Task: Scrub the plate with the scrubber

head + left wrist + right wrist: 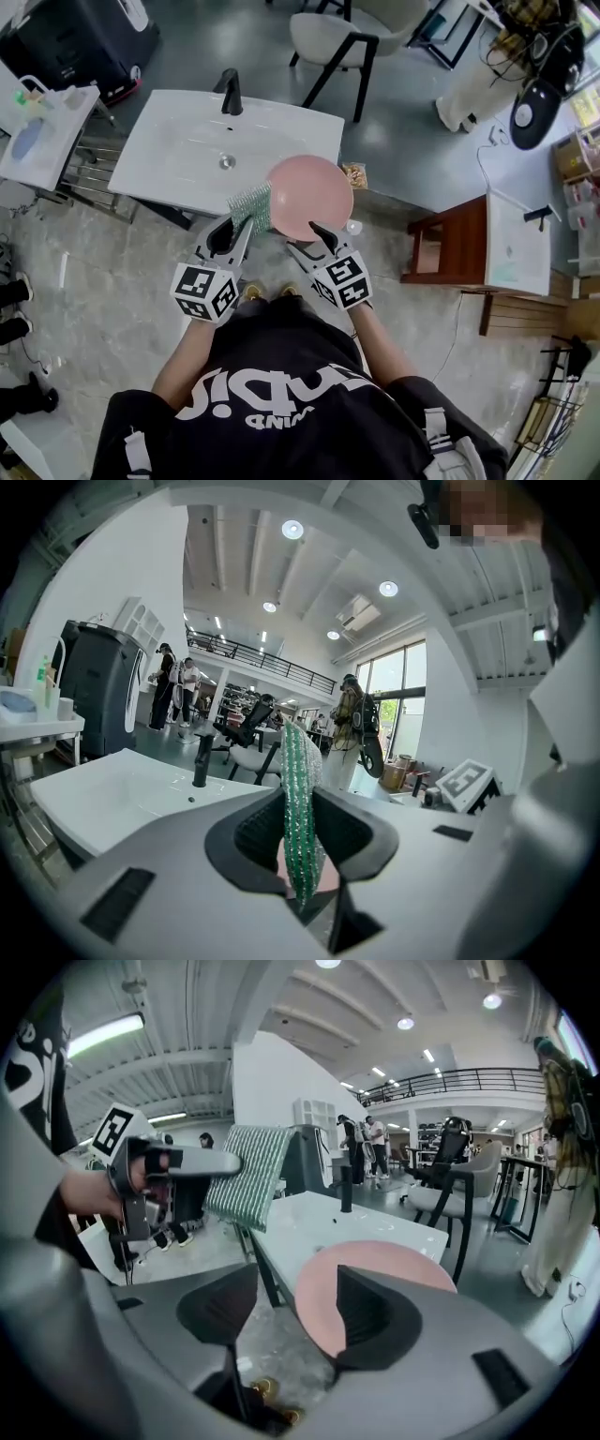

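A pink plate (309, 195) sits at the front right corner of the white sink (178, 141) and juts over its edge. My left gripper (236, 228) is shut on a green and white scrubber (251, 208), which stands up just left of the plate's rim. In the left gripper view the scrubber (298, 799) is pinched edge-on between the jaws of that gripper (302, 841). My right gripper (314, 239) is at the plate's near edge with its jaws wide apart. In the right gripper view the plate (394, 1255) shows past the right jaw of this gripper (291, 1297), with no pad pressing on it.
A black faucet (231, 92) stands at the back of the sink. A chair (347, 37) is beyond it, a wooden stand (450, 244) to the right, a white side table (42, 141) with bottles to the left. Stone floor lies under the grippers.
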Action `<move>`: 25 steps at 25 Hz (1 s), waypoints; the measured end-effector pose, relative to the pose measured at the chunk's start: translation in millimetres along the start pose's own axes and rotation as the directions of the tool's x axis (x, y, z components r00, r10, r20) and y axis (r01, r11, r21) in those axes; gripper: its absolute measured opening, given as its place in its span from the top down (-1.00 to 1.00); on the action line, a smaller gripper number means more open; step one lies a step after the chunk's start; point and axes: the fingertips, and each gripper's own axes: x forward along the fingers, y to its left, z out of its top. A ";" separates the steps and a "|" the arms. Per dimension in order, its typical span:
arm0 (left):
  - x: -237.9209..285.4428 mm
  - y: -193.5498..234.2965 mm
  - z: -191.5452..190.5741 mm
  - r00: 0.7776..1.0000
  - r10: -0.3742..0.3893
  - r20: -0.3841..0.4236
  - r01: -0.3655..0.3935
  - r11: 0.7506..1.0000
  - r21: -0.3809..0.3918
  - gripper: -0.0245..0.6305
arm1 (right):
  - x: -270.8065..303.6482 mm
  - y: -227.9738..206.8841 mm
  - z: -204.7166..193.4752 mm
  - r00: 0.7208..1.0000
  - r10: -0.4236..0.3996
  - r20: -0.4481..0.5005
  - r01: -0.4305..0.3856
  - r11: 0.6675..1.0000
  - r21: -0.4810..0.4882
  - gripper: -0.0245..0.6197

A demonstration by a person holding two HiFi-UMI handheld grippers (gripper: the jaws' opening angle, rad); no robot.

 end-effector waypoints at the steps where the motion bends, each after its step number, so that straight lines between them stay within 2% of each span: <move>1: 0.2 1.7 0.8 1.000 -0.002 -0.001 0.002 1.000 0.001 0.63 | 6.5 1.1 -6.2 1.000 0.005 -0.028 -0.005 1.000 -0.006 0.06; 6: 1.9 9.4 4.2 1.000 -0.003 0.001 0.003 1.000 0.006 0.63 | 34.7 0.3 -34.0 0.988 -0.011 -0.152 -0.007 0.993 -0.117 0.06; 12: 6.3 16.1 2.9 1.000 0.002 0.005 -0.002 1.000 -0.003 0.63 | 61.3 -1.4 -60.1 0.960 -0.039 -0.278 -0.040 0.961 -0.273 0.07; 20: 10.7 26.7 3.2 1.000 0.011 0.006 -0.011 1.000 -0.011 0.63 | 78.0 -9.2 -77.0 0.935 -0.075 -0.348 -0.055 0.935 -0.350 0.21; 25: 14.6 27.7 3.7 1.000 0.011 0.009 -0.011 1.000 -0.017 0.63 | 80.1 -12.7 -82.9 0.917 -0.109 -0.384 -0.072 0.901 -0.427 0.38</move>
